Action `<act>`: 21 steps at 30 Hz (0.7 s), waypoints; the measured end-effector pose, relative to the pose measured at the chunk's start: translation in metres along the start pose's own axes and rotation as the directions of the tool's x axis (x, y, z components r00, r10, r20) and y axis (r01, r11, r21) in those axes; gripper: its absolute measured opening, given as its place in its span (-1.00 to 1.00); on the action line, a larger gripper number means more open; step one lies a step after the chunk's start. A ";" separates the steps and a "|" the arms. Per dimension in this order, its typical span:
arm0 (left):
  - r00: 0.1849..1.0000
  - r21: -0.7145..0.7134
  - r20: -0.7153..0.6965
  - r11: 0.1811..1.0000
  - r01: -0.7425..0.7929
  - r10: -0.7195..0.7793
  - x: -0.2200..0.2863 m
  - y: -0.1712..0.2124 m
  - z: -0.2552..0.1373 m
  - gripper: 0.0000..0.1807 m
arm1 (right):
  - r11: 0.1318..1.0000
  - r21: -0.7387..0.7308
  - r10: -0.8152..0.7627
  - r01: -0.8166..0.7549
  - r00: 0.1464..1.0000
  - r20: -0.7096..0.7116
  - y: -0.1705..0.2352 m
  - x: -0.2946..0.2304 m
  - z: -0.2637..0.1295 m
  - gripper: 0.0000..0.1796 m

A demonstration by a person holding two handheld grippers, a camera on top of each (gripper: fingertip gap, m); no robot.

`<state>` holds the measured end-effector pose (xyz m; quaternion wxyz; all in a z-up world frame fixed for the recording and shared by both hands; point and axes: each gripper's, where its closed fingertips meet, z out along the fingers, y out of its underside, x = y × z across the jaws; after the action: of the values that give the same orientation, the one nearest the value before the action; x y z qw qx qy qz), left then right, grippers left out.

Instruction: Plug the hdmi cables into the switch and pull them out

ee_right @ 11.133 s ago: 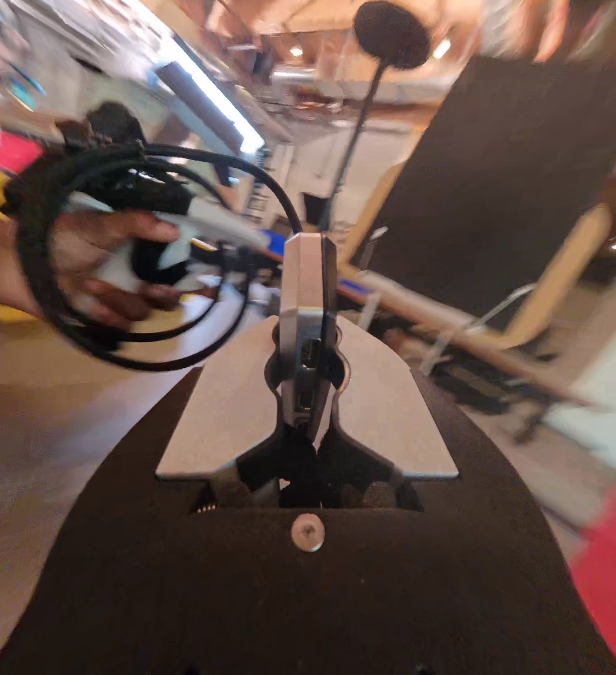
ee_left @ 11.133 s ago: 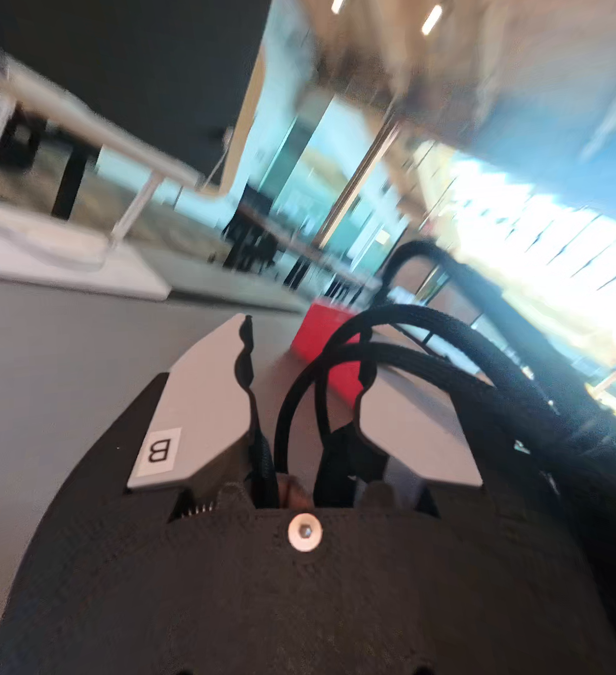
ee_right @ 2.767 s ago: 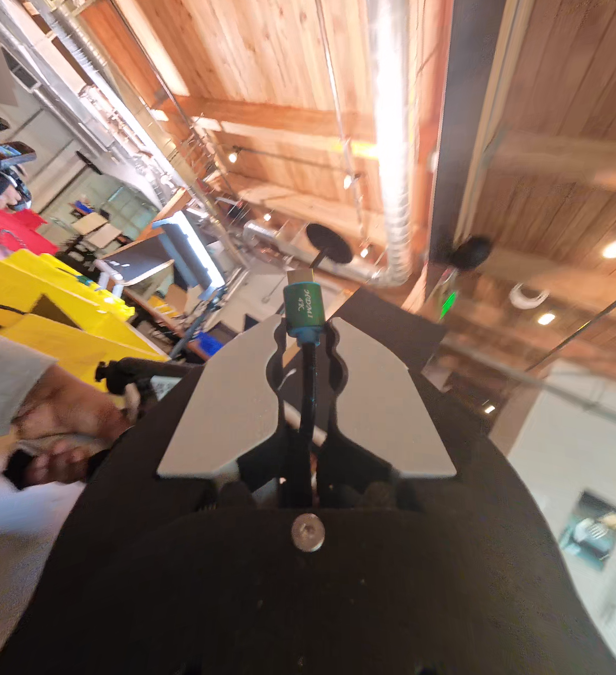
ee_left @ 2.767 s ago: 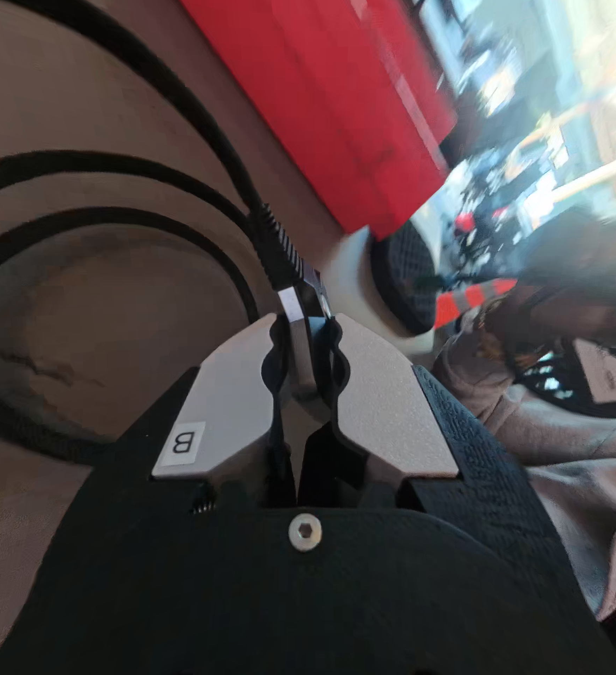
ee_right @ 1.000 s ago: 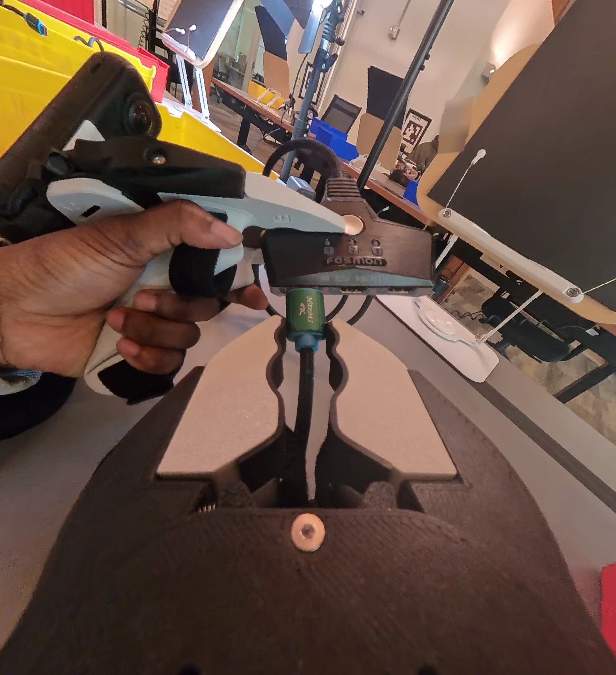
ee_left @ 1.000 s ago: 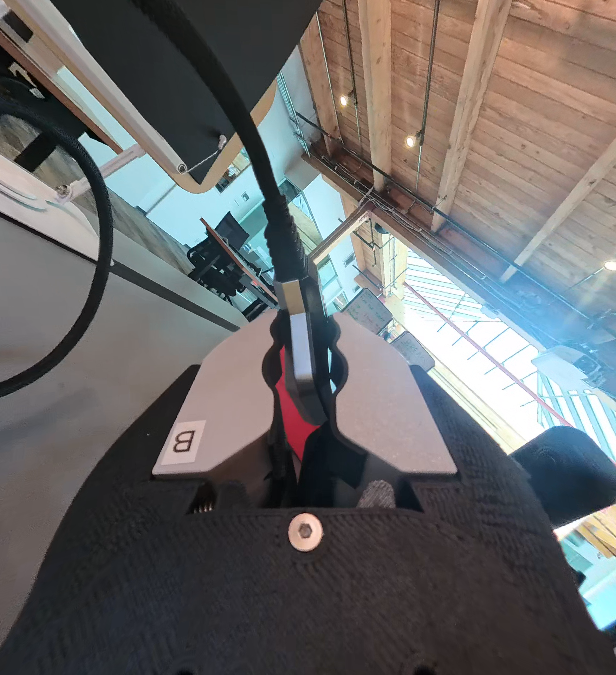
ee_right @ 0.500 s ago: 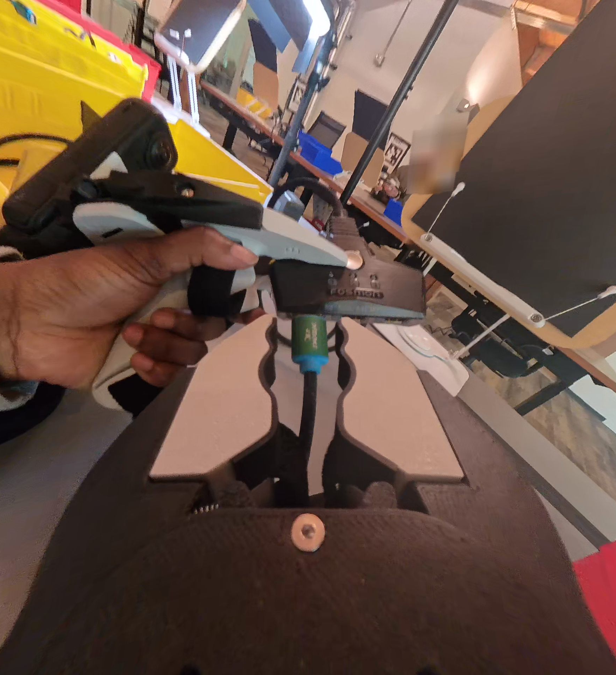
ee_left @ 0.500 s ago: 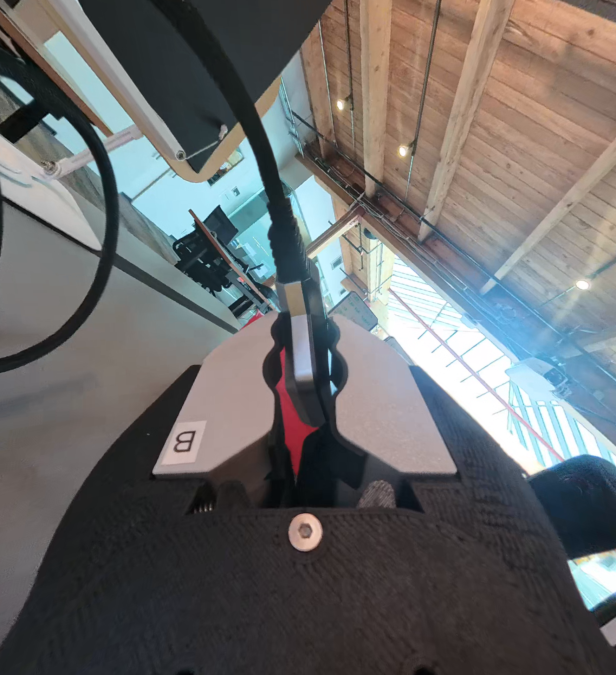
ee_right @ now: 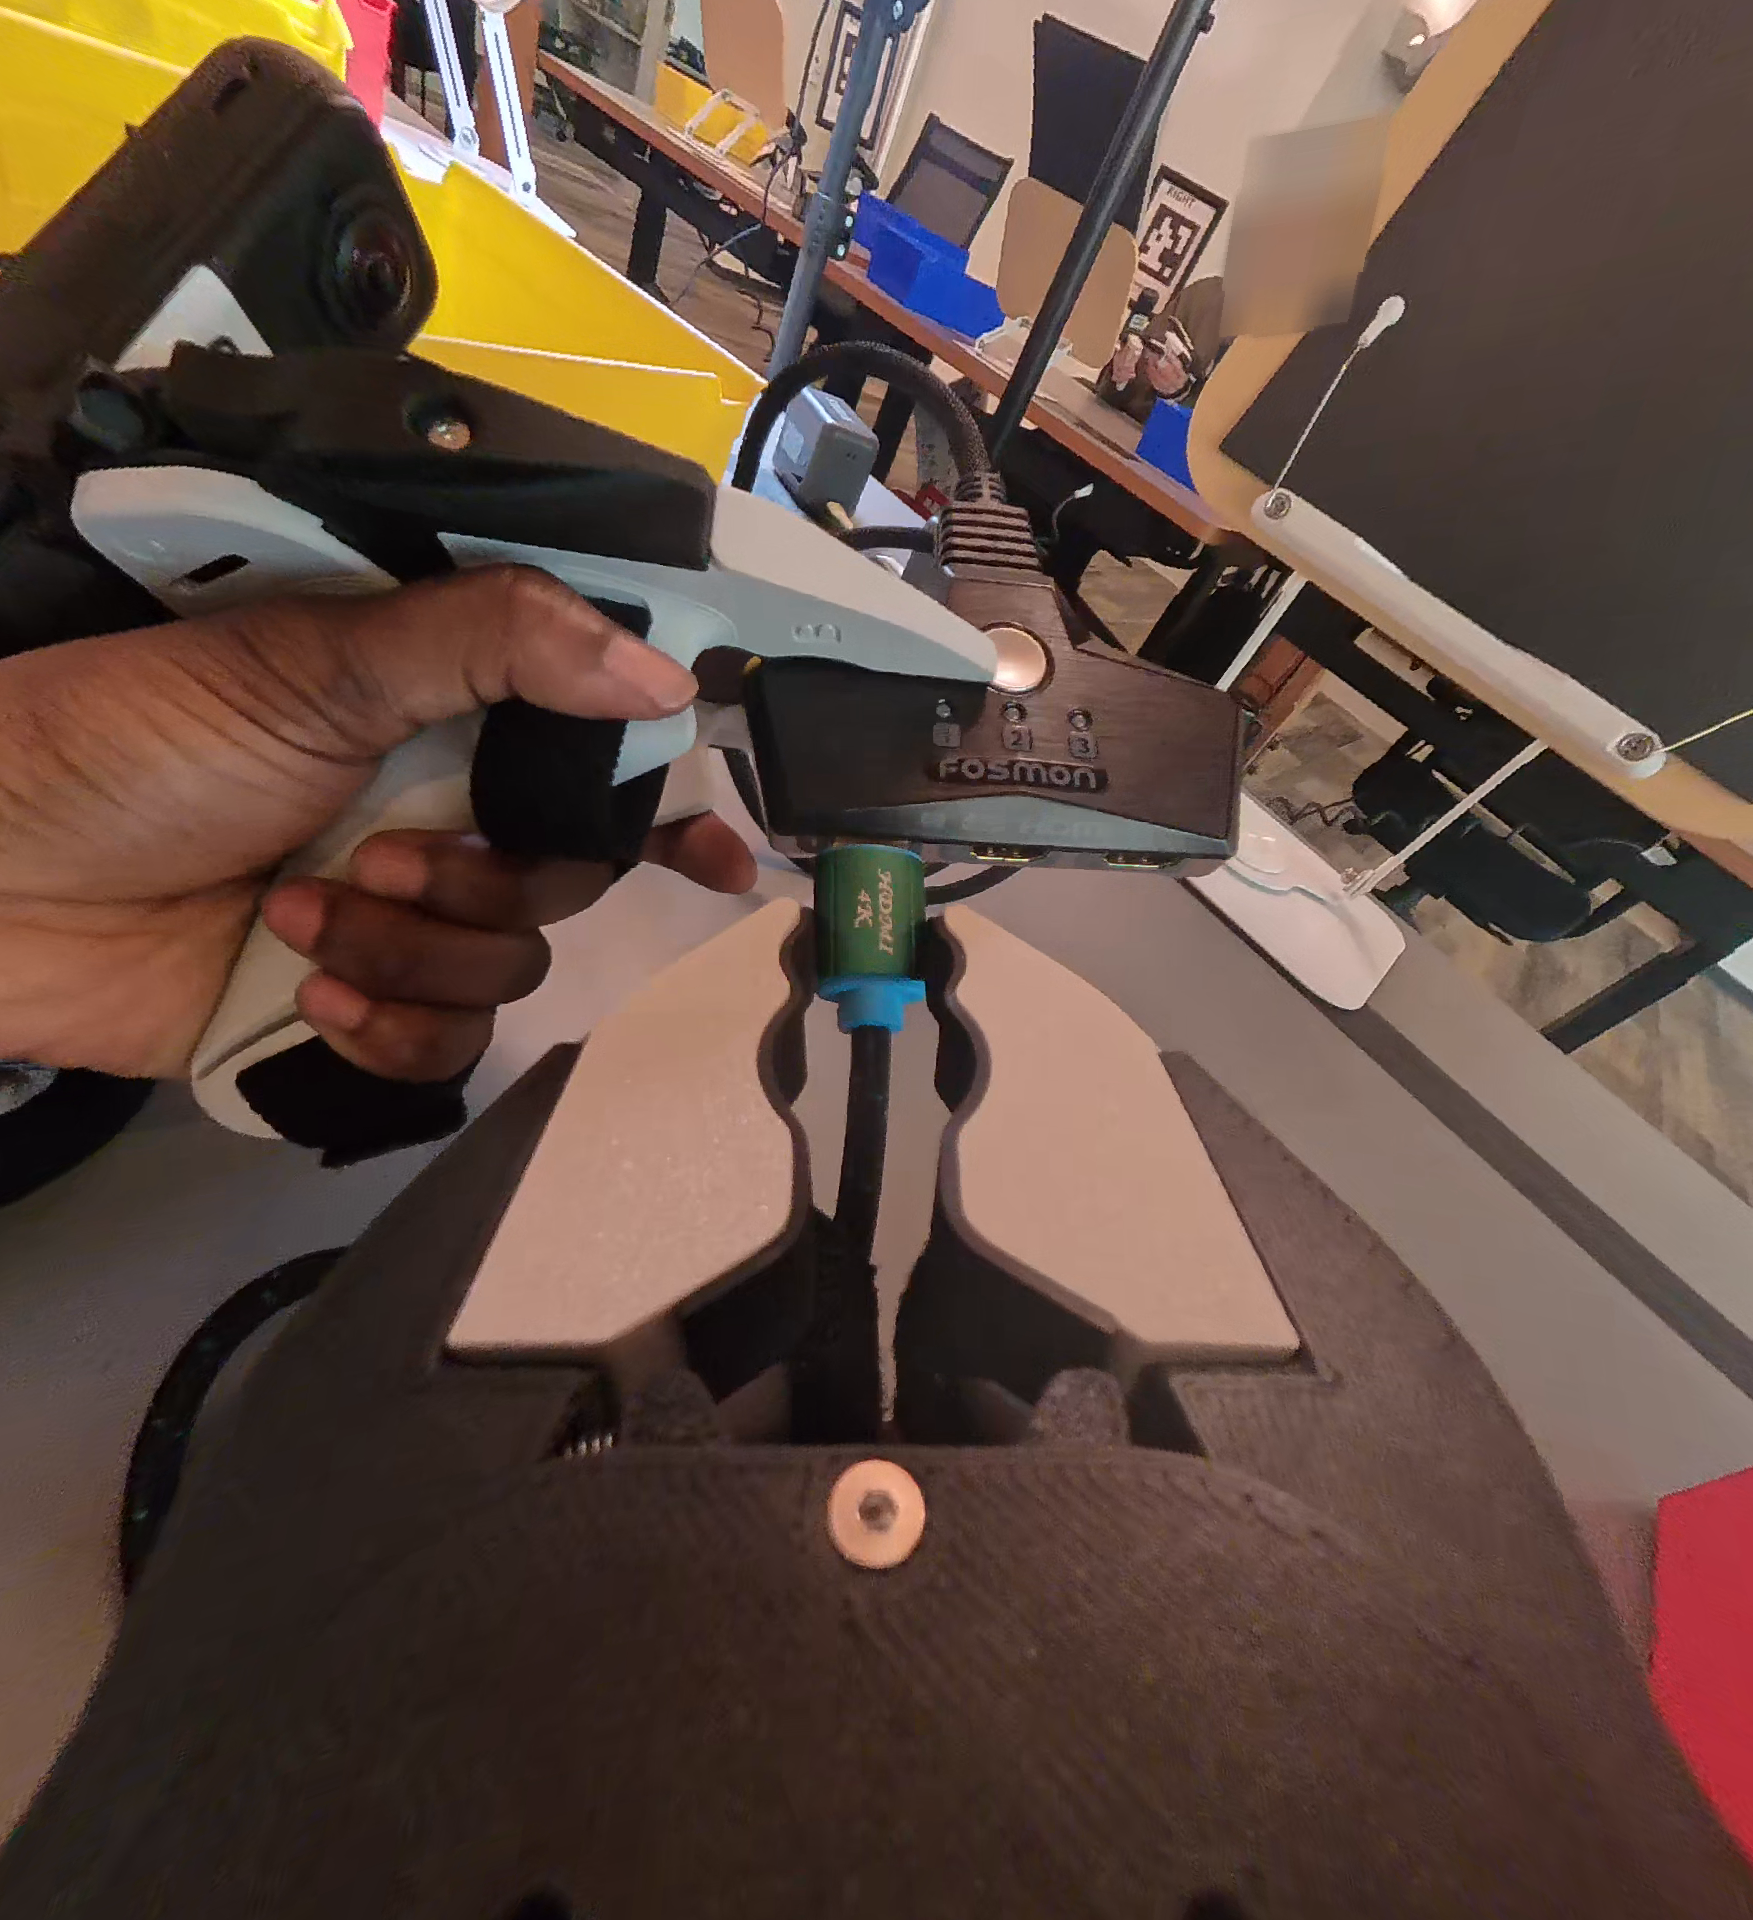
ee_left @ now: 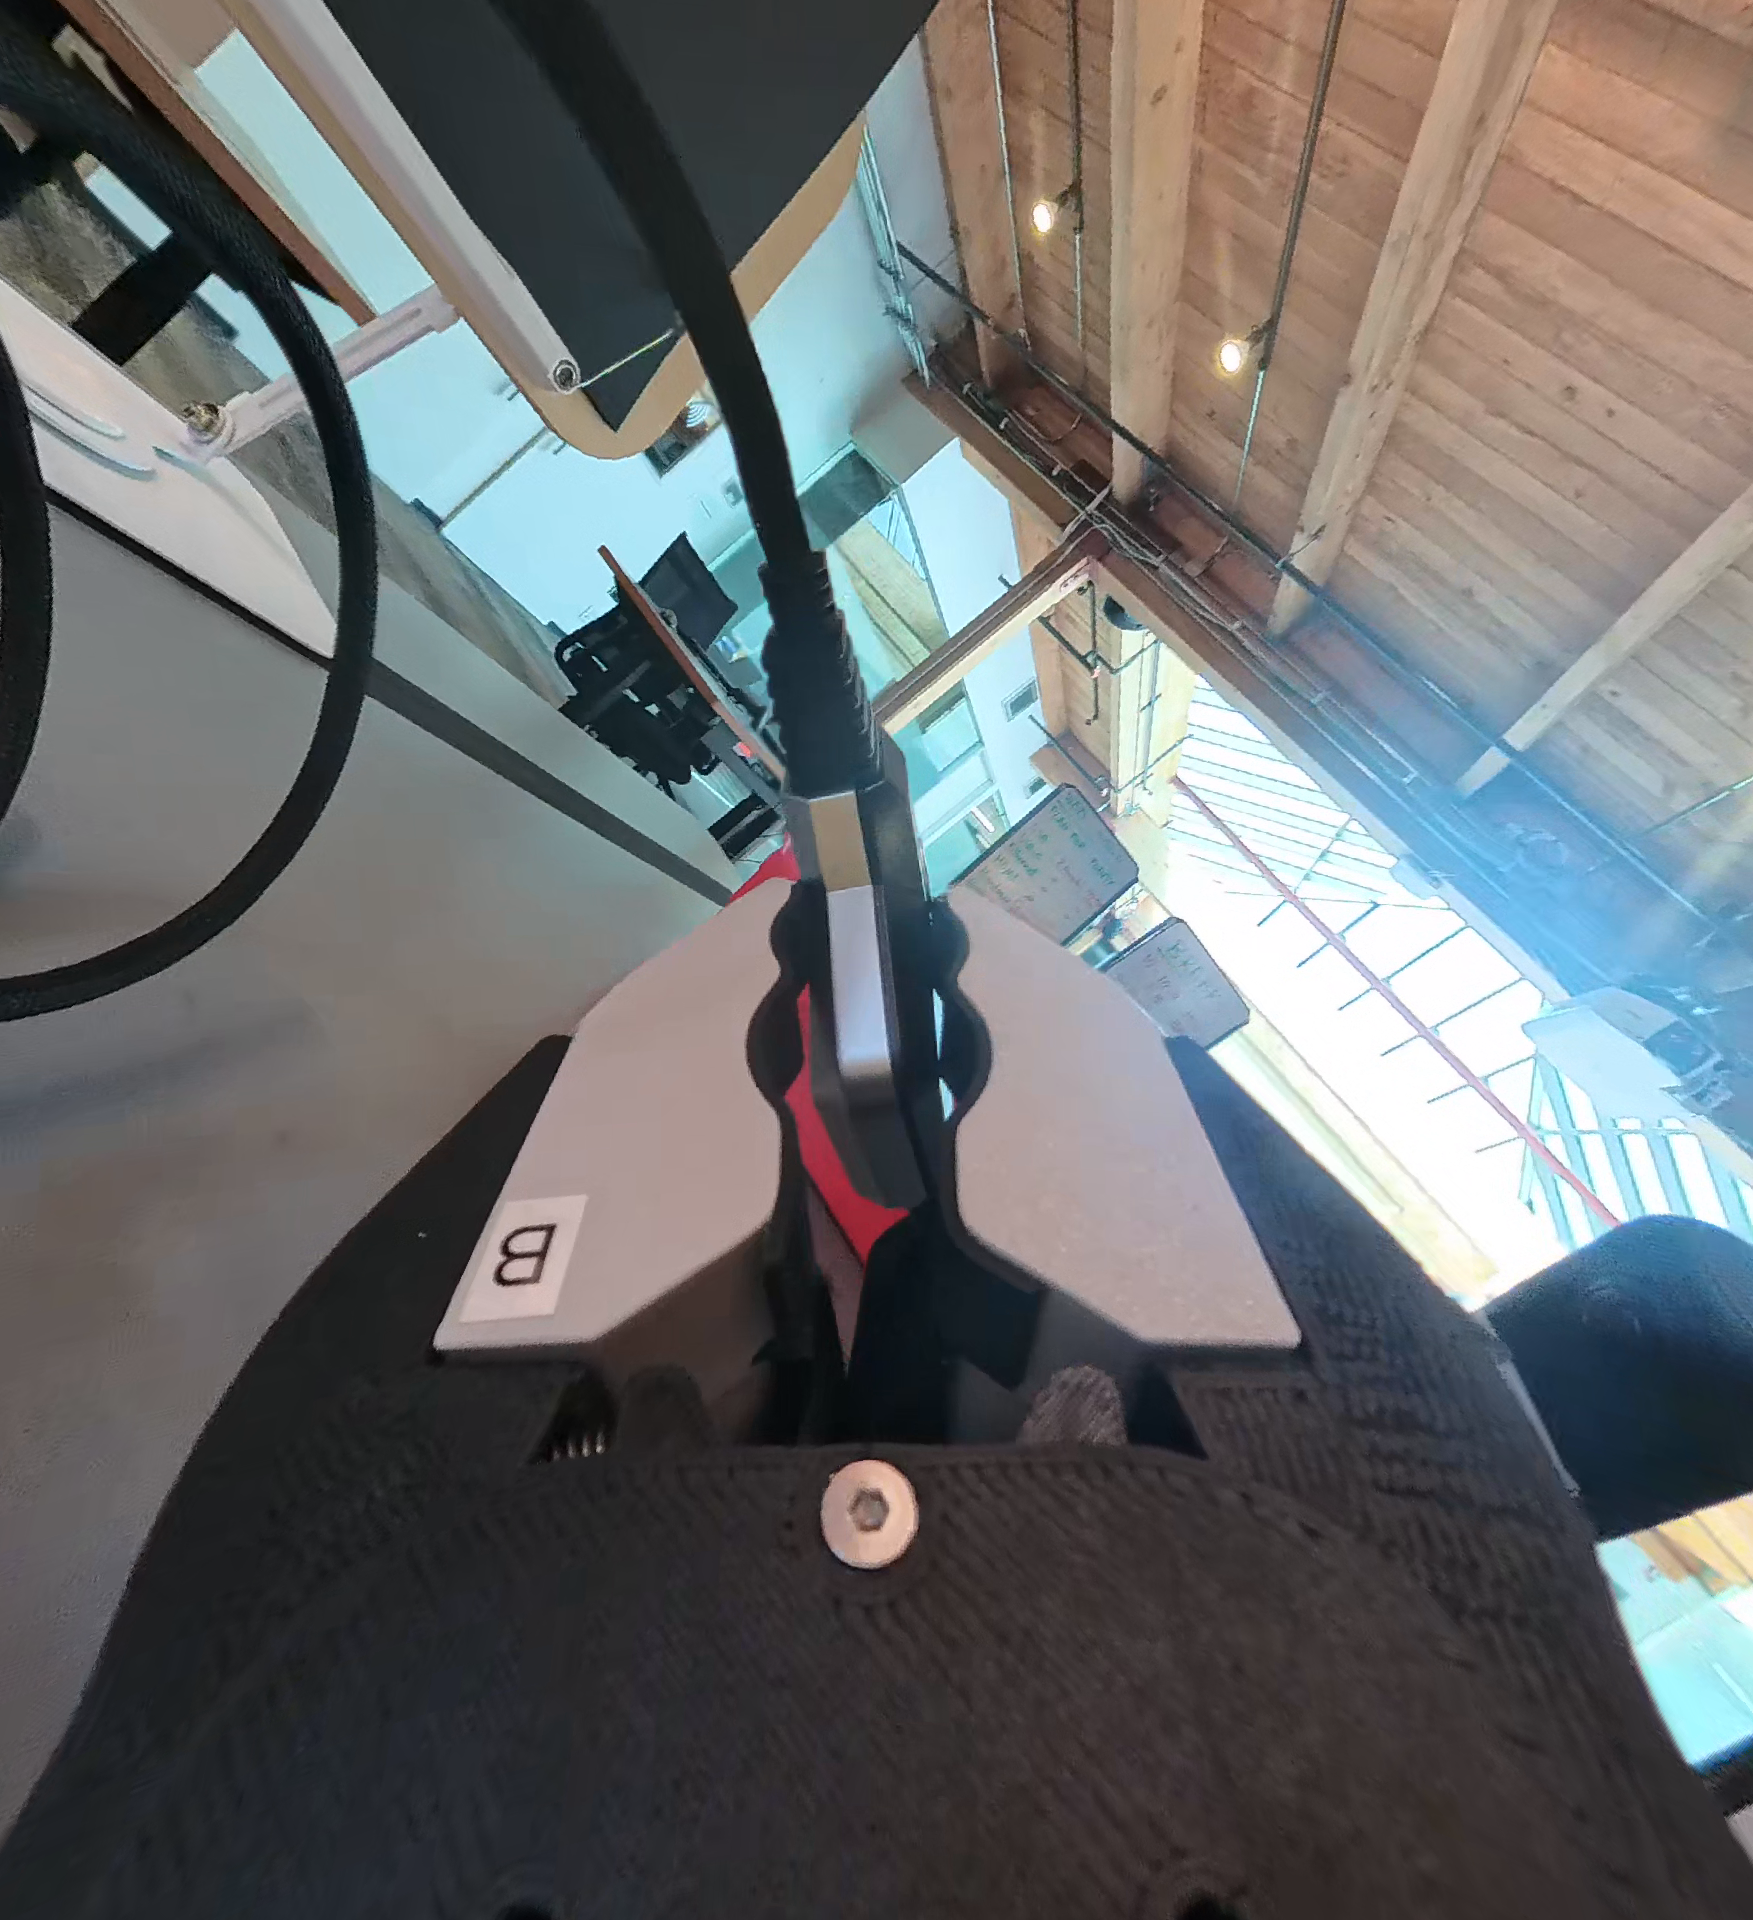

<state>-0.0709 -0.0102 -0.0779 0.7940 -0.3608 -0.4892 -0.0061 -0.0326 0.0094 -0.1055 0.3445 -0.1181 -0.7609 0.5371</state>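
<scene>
The right hand-held gripper (ee_right: pixel 872 966), clenched on the green plug (ee_right: pixel 867 920), points its long axis straight into the switch (ee_right: pixel 997 758) gripped by the left hand-held gripper (ee_left: pixel 867 997).

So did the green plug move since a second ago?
Yes. The green plug, held in the right gripper, sits tighter under the switch: the bare metal tip between them no longer shows.

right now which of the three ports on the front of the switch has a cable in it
The leftmost port of the switch: the green HDMI plug sits in it, with the right gripper around the plug. The two ports to its right are empty.
</scene>
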 end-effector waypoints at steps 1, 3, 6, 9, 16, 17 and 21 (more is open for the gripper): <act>1.000 -0.006 0.008 1.000 -0.013 0.013 -0.001 0.001 0.000 -0.76 | 1.000 -0.002 0.001 -0.001 1.000 0.000 0.001 0.000 0.000 -0.78; 1.000 -0.018 0.021 1.000 -0.014 0.014 -0.003 0.001 0.001 -0.76 | 1.000 -0.006 0.000 0.001 1.000 0.004 0.002 0.000 0.002 -0.78; 0.999 -0.057 0.028 0.998 0.029 -0.028 -0.005 0.002 0.000 -0.77 | 1.000 -0.007 0.008 -0.008 1.000 0.014 0.003 0.000 0.003 -0.78; 0.998 -0.173 0.063 0.985 0.018 -0.008 -0.011 0.016 0.002 -0.65 | 1.000 -0.027 0.014 -0.014 1.000 -0.019 0.008 0.010 0.003 -0.78; 0.942 -0.237 0.161 0.938 -0.252 0.294 -0.017 0.009 -0.004 -0.57 | 0.987 -0.135 0.083 -0.091 0.995 -0.062 0.036 0.033 0.002 -0.78; 0.907 -0.239 0.176 0.910 -0.338 0.383 -0.016 0.004 -0.006 -0.57 | 0.984 -0.149 0.094 -0.102 0.994 -0.058 0.040 0.033 0.003 -0.78; 0.753 -0.200 0.129 0.761 -0.617 0.645 0.010 -0.004 -0.007 -0.57 | 0.960 -0.244 0.144 -0.138 0.990 0.005 0.059 0.023 0.008 -0.78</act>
<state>-0.0618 -0.0132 -0.0695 0.6704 -0.5605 -0.4099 0.2616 -0.0661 0.0398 -0.1512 0.2798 -0.2074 -0.8143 0.4644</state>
